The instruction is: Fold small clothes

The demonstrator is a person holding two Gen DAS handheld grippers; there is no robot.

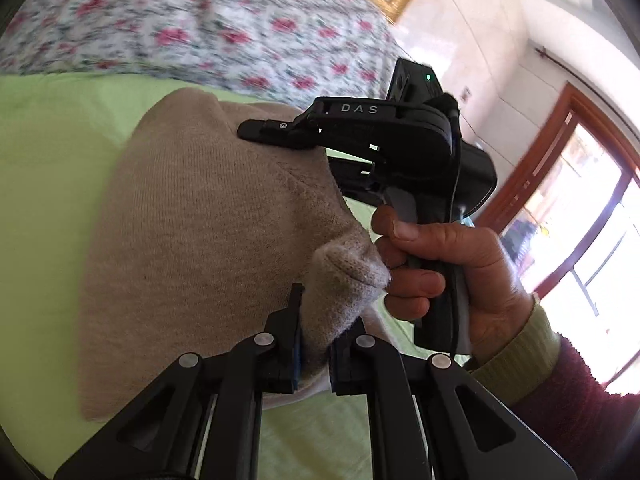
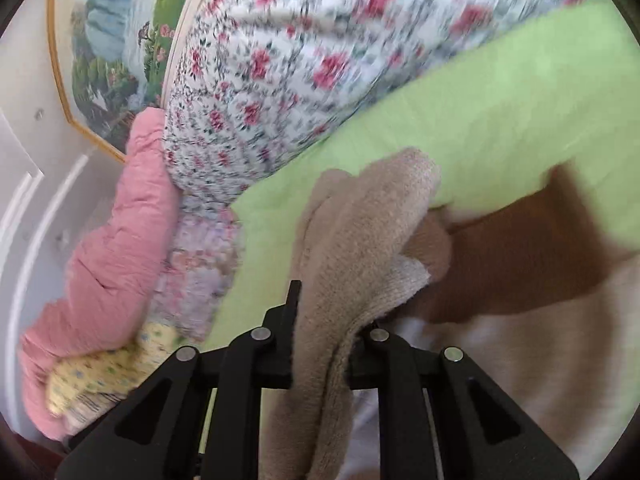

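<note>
While both grippers clamp the beige knit garment [image 1: 208, 240], the fold is under way but not finished. The left gripper [image 1: 314, 344] has its jaws closed on a bunched corner of the knit, which protrudes between and above its fingers. The right gripper [image 1: 280, 132], seen from the left wrist view with the person's right hand [image 1: 440, 272] around its handle, has its fingertips closed on the far edge of the same garment; in the right wrist view, the right gripper [image 2: 320, 320] shows a thick fold of beige knit [image 2: 360, 240] drawn through its closed jaws. The garment lies over a light green sheet [image 1: 48, 140] on a bed, with a floral quilt [image 1: 200, 24] beyond it and a pink padded item [image 2: 120, 220] at the side. Judging by the raised, doubled fabric, one edge is lifted and in transit; the layers are not yet laid flat or aligned. Remaining work appears to be: carry the held edge across, lay it down squarely, release both grippers, and complete any further fold. Motion blur prevents reading the garment type or its full outline.
</note>
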